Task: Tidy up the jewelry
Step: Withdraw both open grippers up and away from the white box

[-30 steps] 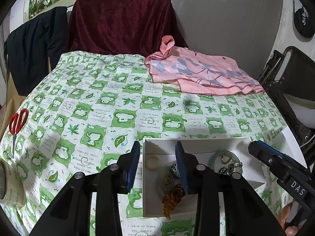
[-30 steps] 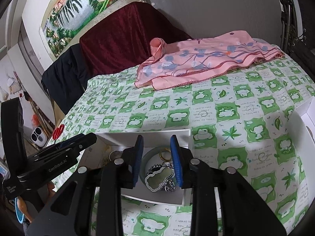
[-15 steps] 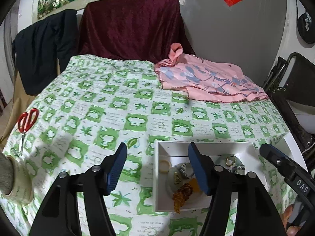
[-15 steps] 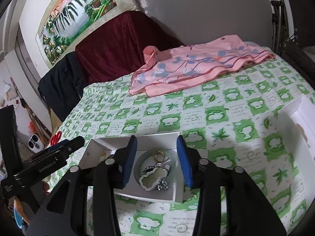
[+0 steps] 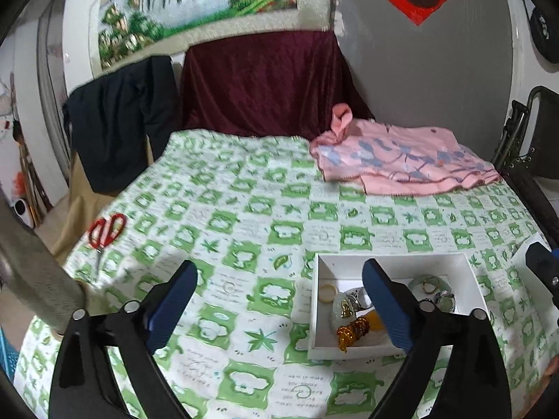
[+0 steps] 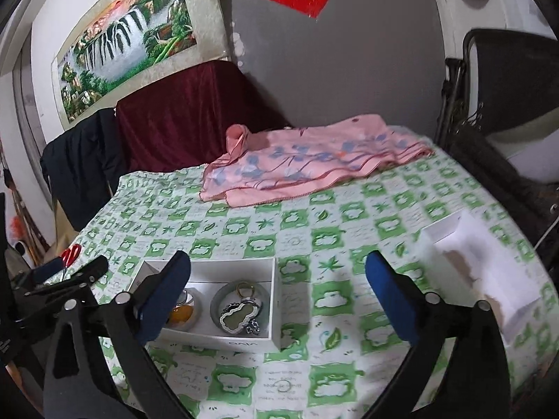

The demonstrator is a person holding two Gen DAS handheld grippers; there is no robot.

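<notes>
A white open box [image 5: 394,262] lies on the green-patterned cloth and holds several jewelry pieces: a gold ring [image 5: 327,292], an amber bead piece [image 5: 353,330], a jade bangle [image 6: 241,300] and a silver-framed pendant [image 6: 237,317]. The box also shows in the right wrist view [image 6: 276,300]. My left gripper [image 5: 279,307] is wide open and empty, above the cloth just left of the box. My right gripper [image 6: 279,300] is wide open and empty, above the box's right edge.
Red scissors [image 5: 104,232] lie at the table's left edge. A folded pink cloth [image 5: 401,157] lies at the back right. A white box lid [image 6: 478,265] stands on the right. A dark chair [image 6: 506,104] stands beyond the right edge.
Both grippers have opened wide and drawn back and up from the box. The jewelry stays in the box.
</notes>
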